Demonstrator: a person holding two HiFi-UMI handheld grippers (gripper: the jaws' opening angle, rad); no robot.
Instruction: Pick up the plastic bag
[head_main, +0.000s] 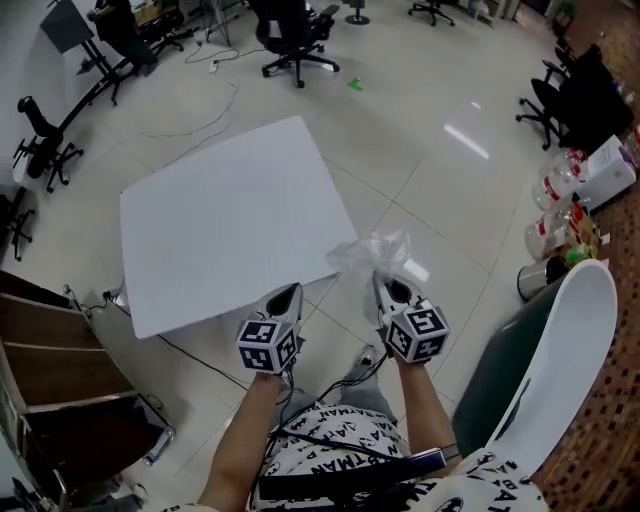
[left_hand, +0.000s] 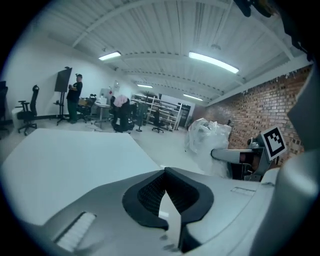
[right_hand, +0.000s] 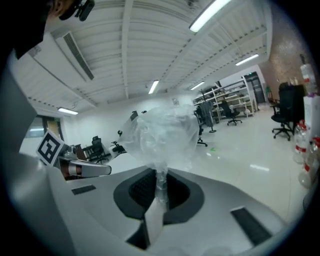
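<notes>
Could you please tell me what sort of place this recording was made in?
Probably an open-plan office or lab workspace: black wheeled office chairs stand on a glossy pale tiled floor, with metal storage shelving and a red brick wall.

The top of the white table (head_main: 230, 220) is being left bare for passing. Room off its near right corner is being taken up by the plastic bag (head_main: 375, 255) pinched in the right gripper (head_main: 385, 287). The floor is being blocked beyond its far side by an office chair (head_main: 290, 35), to its right by bottles (head_main: 545, 215) and a curved white seat (head_main: 570, 340).
</notes>
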